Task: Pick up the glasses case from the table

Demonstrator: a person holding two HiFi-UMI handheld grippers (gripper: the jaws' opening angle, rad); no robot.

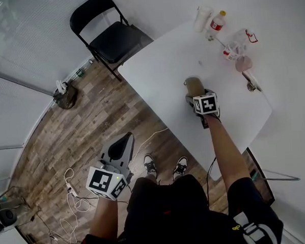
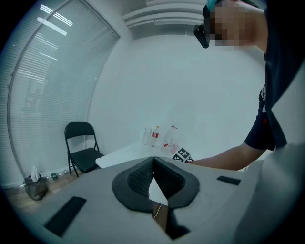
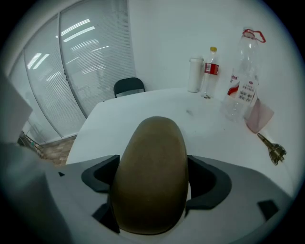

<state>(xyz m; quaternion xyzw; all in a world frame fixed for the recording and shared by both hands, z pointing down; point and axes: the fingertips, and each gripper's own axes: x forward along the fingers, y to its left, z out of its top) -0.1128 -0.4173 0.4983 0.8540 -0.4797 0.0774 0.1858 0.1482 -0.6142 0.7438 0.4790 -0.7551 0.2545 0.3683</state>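
Note:
The glasses case (image 1: 193,84) is a brown, rounded hard case lying on the white table (image 1: 160,72) near its front edge. My right gripper (image 1: 193,96) points down over it, open. In the right gripper view the case (image 3: 152,138) lies between the jaws of this gripper (image 3: 153,177). A thin strip of table shows beside the right jaw. My left gripper (image 1: 124,141) hangs off the table over the wooden floor. Seen from its own camera, the left gripper (image 2: 153,162) is shut on nothing, its pads meeting at the tips.
At the table's far end stand a white cup (image 1: 202,18), a red-labelled bottle (image 1: 216,23) and a clear bottle (image 1: 236,44). A pink pouch (image 1: 244,64) and keys (image 1: 251,83) lie nearby. A black folding chair (image 1: 107,37) stands beyond the table; cables (image 1: 70,200) trail on the floor.

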